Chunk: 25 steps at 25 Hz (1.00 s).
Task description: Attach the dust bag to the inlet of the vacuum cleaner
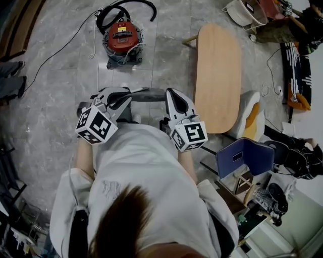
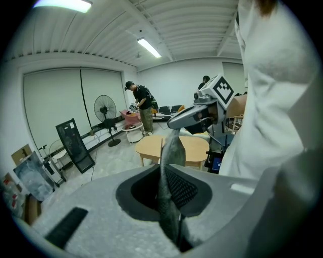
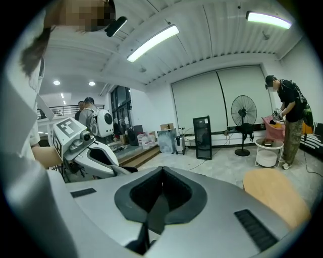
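**A:** Where is the dust bag (image 1: pixel 146 94)?

**B:** In the middle of the head view, just in front of the person's white top. It is a strip of grey cloth running between the two grippers.

**A:** How does the left gripper (image 1: pixel 121 98) stand?

**B:** Its jaws are nearly together and pinch the grey cloth. In the left gripper view the bag rises from between them, up the centre of the frame, to the tip of the other gripper.

**A:** And the right gripper (image 1: pixel 169 95)?

**B:** Clamped tight on the other end. Its own view shows a thin dark fold of the bag caught between the closed jaws at bottom centre, with the left gripper at the left of that frame.

**A:** Where is the vacuum cleaner (image 1: pixel 122 38)?

**B:** In the upper left of the head view, on the grey floor (image 1: pixel 55 90). It has a red body and a black hose (image 1: pixel 126 6) looped above it. It is well apart from the bag, and nothing touches it.

**A:** What else is around?

**B:** A long wooden table (image 1: pixel 218 75) takes the upper right of the head view, and a blue chair (image 1: pixel 245 156) sits at the lower right. In the left gripper view another person (image 2: pixel 141 106) stands beside a floor fan (image 2: pixel 105 108) at the back of the room.
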Tool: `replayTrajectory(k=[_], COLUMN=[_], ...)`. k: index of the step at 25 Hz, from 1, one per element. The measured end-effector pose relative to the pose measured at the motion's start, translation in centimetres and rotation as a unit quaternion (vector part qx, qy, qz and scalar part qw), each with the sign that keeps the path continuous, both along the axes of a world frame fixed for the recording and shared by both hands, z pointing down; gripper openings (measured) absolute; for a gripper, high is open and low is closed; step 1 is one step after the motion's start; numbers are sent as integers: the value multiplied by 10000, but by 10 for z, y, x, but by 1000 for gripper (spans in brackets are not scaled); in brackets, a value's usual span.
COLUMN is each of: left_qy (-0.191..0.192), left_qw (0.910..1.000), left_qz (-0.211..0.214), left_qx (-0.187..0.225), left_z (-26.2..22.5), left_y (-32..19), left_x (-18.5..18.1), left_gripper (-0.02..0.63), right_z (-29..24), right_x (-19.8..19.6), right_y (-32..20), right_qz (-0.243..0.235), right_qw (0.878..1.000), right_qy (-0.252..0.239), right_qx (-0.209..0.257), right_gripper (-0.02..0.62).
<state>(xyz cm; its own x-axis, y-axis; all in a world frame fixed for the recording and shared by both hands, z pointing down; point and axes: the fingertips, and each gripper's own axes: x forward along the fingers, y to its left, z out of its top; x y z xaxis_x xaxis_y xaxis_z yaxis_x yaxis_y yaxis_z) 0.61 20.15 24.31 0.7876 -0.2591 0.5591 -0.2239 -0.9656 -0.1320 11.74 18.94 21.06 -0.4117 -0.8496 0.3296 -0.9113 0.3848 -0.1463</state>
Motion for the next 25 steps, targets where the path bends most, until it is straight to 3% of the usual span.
replayTrajectory(k=[12, 25], left_qy=[114, 79], left_qw=[9998, 9996], left_qz=[175, 213], left_qx=[29, 136], left_z=[-1, -3], left_y=[-140, -195], left_x=[-16, -32], left_gripper=[40, 40], right_z=[-13, -23], right_x=[-25, -45], right_y=[-146, -186], right_qz=[136, -300], right_qw=[9998, 9990], right_qy=[155, 173], right_qx=[72, 272], right_gripper=[2, 46])
